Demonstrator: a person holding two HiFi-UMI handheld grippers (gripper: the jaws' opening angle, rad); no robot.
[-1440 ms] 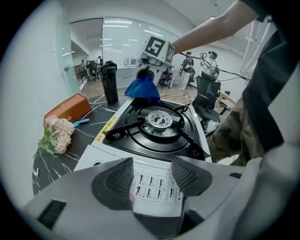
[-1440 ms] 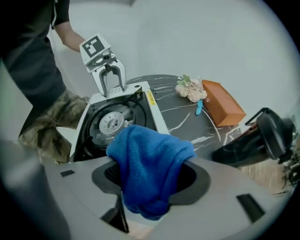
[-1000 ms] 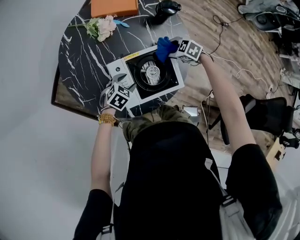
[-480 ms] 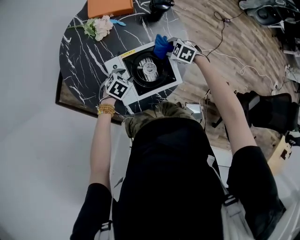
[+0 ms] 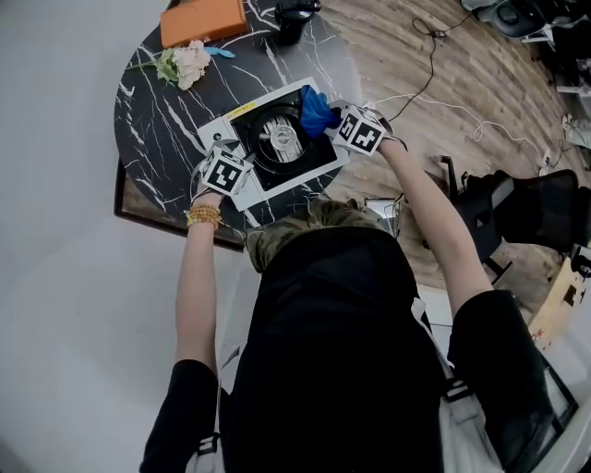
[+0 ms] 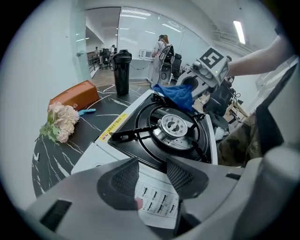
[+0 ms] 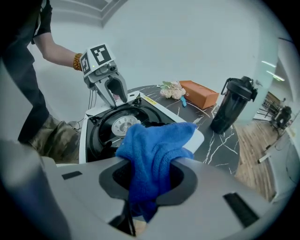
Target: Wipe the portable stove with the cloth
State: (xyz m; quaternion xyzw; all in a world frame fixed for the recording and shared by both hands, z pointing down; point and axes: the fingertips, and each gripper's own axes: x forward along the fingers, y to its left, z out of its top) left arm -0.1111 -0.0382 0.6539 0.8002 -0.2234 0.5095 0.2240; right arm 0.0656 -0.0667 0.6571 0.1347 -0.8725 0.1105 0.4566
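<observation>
The right gripper (image 5: 331,118) has shifted from the far corner of the portable stove (image 5: 220,139) inward along its right side, carrying the cloth (image 5: 314,106) with it. Its jaws have just been closing and now stand narrow, clamped on the blue cloth, which bunches out between them and hangs over the stove's edge beside the burner (image 5: 280,139). The left gripper (image 5: 242,157) has kept to the stove's near left corner. Its jaws have also just been closing and grip the white front panel, with the printed label between them.

The stove sits on a round black table (image 5: 152,111) veined in white. At the table's far side lie a posy of pale flowers (image 5: 182,65), an orange box (image 5: 203,20) and a black bottle (image 5: 295,13), all well apart from the stove. The floor (image 5: 462,55) is wood plank, with a loose white cable (image 5: 434,92) running across it and a dark chair (image 5: 526,217) to the person's right. The left gripper view shows glass partitions and people standing far off.
</observation>
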